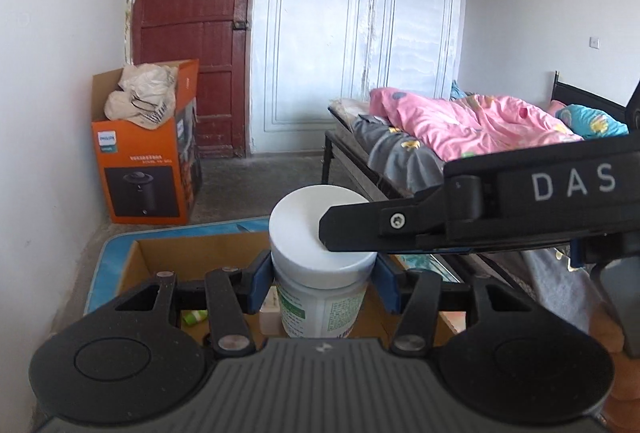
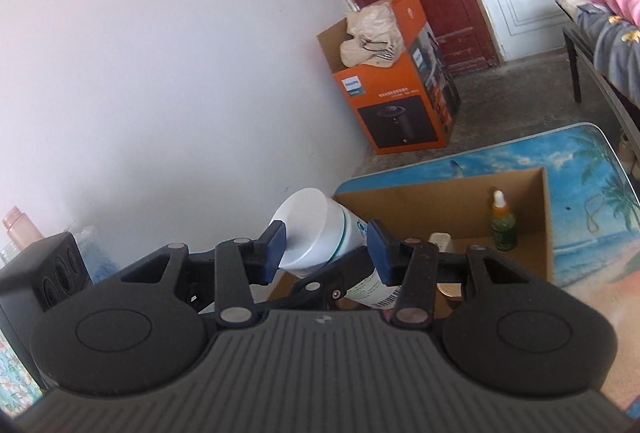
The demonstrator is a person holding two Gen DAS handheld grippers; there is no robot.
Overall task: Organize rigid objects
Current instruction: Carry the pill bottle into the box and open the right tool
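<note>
A white-lidded jar with a green label is upright, my left gripper shut on it just under the lid, blue pads on both sides. It hangs over an open cardboard box on a blue beach-print table. My right gripper reaches in from the right at lid height. In the right wrist view the jar leans, its lid between the pads of the right gripper, with a thin gap at the right pad. A green dropper bottle stands in the box.
An orange appliance carton stuffed with bags stands on the floor by the red door. A bed with a pink quilt runs along the right. A black speaker and a pink bottle sit at the near left.
</note>
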